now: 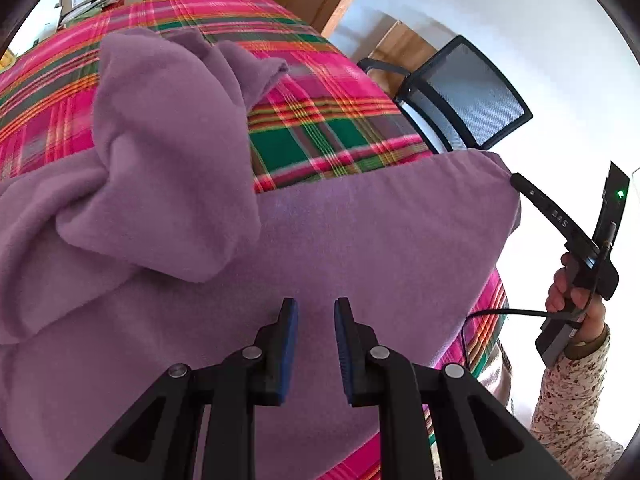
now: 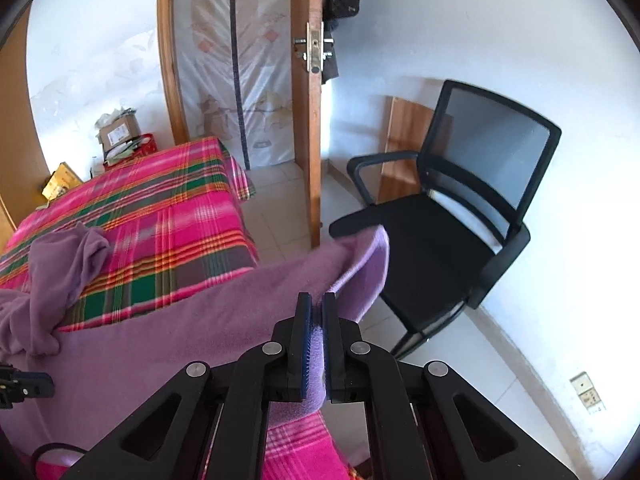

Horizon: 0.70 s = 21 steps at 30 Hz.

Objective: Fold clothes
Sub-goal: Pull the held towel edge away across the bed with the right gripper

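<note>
Plaid bedspread (image 1: 320,136) carries a purple garment (image 1: 360,248); the right gripper (image 2: 317,312) pinches its edge, while the left gripper (image 1: 316,320) hovers parted above it, holding nothing.

This is a bedroom in a home. A bed with a pink checked cover (image 2: 160,216) stands near a wooden door (image 2: 307,100), a black chair (image 2: 452,224) beside it.

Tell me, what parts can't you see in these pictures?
- What kind of clothing the purple garment is: bunched up, and cut off by the lower edge in the left wrist view.
- The table under the plaid cloth: fully covered in both views.
- The person: only a hand and a floral sleeve show at the edge of the left wrist view.
</note>
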Available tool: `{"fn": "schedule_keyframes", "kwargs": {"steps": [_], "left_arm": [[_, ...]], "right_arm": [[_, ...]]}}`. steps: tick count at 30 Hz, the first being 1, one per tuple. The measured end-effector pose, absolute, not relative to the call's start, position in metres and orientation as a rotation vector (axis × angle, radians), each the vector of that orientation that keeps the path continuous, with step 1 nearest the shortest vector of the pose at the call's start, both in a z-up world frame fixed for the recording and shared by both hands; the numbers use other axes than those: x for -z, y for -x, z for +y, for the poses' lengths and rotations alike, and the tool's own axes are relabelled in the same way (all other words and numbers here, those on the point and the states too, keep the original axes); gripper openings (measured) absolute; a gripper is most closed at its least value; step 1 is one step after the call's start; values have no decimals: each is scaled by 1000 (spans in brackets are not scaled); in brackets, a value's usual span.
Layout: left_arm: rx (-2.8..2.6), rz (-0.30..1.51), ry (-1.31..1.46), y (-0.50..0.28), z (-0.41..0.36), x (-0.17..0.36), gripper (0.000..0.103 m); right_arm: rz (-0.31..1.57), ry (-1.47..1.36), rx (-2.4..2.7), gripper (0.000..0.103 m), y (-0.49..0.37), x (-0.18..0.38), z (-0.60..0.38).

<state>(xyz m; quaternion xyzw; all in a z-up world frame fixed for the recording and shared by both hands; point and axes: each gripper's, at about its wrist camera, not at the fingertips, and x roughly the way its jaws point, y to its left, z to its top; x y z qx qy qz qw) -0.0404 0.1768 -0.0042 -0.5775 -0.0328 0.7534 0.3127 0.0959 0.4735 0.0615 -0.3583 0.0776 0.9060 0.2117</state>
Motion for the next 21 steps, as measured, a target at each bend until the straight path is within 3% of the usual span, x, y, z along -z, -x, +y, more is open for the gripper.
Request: {"fn": "schedule_keyframes", "kwargs": {"steps": [12,21], "left_arm": [[-1985,-56,1540,31,182,9,19],[-1973,-34,1542,23,181,9,19]], "right_arm": [[278,1110,-2419,4,-90,-18,496],[568,1113,-2434,6,-116,-10,522]]}}
